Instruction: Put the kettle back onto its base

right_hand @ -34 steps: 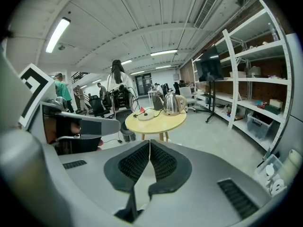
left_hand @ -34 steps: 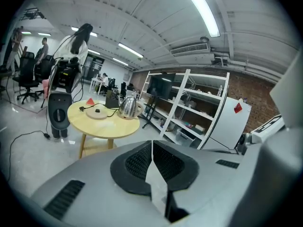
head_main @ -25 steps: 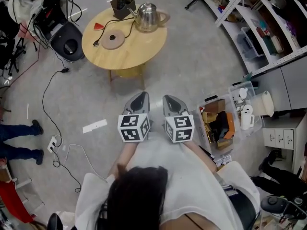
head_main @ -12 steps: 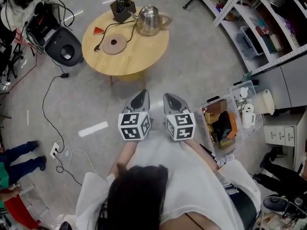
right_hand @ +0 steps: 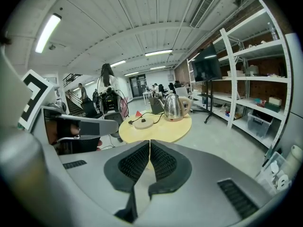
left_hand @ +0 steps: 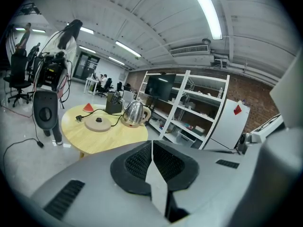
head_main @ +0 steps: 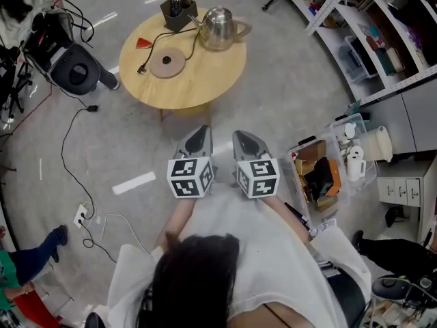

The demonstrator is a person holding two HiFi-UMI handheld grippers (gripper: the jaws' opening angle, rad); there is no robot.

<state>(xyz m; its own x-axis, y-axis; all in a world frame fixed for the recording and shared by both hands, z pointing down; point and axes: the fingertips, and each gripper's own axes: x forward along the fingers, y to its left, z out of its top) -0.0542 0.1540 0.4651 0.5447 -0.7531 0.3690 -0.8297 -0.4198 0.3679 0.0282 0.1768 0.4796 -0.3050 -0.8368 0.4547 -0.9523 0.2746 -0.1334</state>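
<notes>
Left gripper (head_main: 199,139) and right gripper (head_main: 245,143) side by side close to the body, both clenched, jaws together on nothing, ahead a round wooden table (head_main: 198,82) — base (head_main: 167,61) on its left half, steel kettle (head_main: 220,27) standing apart from it by the far right edge.

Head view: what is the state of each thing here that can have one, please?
kettle: upright on the table, lid on, off its base.
base: flat on the table, nothing on it.
plug: lying on the table, not in a socket.
left gripper: shut, empty.
right gripper: shut, empty.
</notes>
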